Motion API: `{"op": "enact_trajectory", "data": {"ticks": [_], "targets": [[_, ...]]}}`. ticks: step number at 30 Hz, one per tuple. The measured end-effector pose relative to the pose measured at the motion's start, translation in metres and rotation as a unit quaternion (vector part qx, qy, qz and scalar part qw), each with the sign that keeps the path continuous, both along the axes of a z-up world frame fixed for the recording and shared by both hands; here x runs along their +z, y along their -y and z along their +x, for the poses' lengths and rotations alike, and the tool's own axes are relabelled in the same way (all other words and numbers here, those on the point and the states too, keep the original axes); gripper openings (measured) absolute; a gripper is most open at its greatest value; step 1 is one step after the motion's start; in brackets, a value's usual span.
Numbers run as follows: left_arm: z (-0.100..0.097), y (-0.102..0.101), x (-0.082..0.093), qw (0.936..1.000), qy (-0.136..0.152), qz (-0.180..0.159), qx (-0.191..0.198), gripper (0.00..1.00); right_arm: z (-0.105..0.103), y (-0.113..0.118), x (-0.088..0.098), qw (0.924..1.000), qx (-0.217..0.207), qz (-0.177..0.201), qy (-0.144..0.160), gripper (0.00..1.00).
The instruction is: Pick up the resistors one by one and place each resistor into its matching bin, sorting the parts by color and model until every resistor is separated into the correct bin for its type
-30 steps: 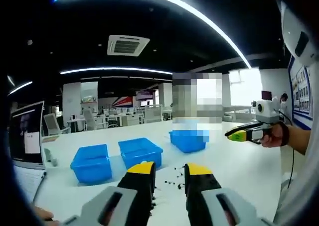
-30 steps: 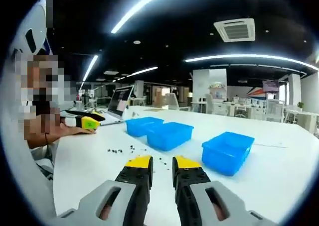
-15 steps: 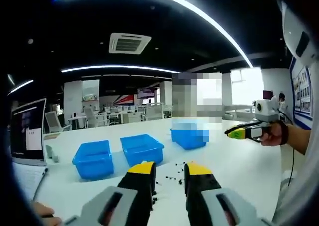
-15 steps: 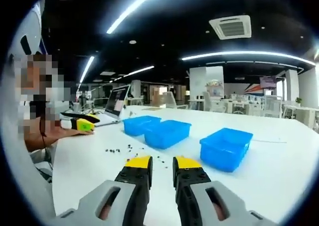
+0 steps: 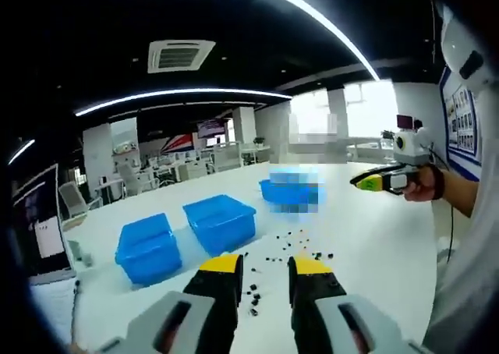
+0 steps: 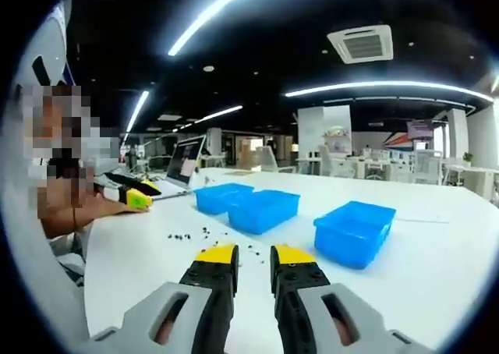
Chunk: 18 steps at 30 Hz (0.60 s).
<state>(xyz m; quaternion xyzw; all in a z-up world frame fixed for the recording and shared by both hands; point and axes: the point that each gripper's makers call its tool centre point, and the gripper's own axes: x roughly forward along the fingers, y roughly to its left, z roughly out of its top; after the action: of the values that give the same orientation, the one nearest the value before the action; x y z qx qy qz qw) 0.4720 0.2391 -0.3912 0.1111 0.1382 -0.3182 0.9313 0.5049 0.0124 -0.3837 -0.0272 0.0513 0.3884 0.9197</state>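
Note:
Small dark resistors [image 5: 290, 243] lie scattered on the white table [image 5: 374, 253], just past my left gripper [image 5: 265, 270], whose yellow-tipped jaws stand open with nothing between them. Three blue bins stand in a row beyond: a left bin [image 5: 148, 249], a middle bin [image 5: 221, 221] and a far bin [image 5: 290, 190]. My right gripper [image 5: 373, 184] is held by a hand above the table's right side. In the right gripper view, my right gripper [image 6: 254, 259] is open and empty above the table, with the resistors [image 6: 191, 235] ahead on the left and the bins [image 6: 265, 210] [image 6: 355, 231] [image 6: 222, 196] behind them. The left gripper [image 6: 131, 196] hovers at the left.
An open laptop [image 6: 187, 161] sits at the table's far left end, and its screen [image 5: 43, 229] shows at the left gripper view's left edge. A person's sleeve [image 5: 468, 276] borders the table's near side. Bare table surface [image 6: 437, 284] stretches right of the bins. Office desks fill the background.
The left gripper's camera has moved forward and tilted, so the resistors and bins now look nearer. Its jaws keep the same gap. The right gripper's view barely differs.

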Motion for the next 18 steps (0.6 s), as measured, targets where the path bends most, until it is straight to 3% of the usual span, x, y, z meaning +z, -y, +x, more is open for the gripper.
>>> {"op": "enact_trajectory", "data": {"ticks": [3,6,10,11,13,18], "targets": [[0.004,-0.008,-0.01,0.9983,-0.032,0.042,-0.024,0.26,-0.002,0.002,-0.004,1.0,0.0,0.0,-0.003,0.19],[0.004,-0.013,-0.022,0.9903,-0.066,0.103,-0.065,0.26,-0.003,0.003,-0.008,1.0,0.0,0.001,-0.009,0.19],[-0.004,-0.011,-0.038,0.9723,-0.119,0.156,-0.127,0.25,-0.005,0.005,-0.011,0.9999,0.0,0.0,-0.011,0.19],[-0.01,-0.013,-0.047,0.9615,-0.149,0.18,-0.145,0.25,-0.005,0.006,-0.011,0.9999,0.0,-0.002,-0.011,0.19],[-0.011,-0.013,-0.056,0.9485,-0.164,0.215,-0.165,0.25,-0.006,0.009,-0.011,1.0,-0.003,-0.003,-0.008,0.19],[0.001,-0.002,-0.066,0.936,-0.176,0.245,-0.181,0.23,-0.006,0.014,-0.014,0.9999,-0.007,0.001,-0.01,0.19]]}}
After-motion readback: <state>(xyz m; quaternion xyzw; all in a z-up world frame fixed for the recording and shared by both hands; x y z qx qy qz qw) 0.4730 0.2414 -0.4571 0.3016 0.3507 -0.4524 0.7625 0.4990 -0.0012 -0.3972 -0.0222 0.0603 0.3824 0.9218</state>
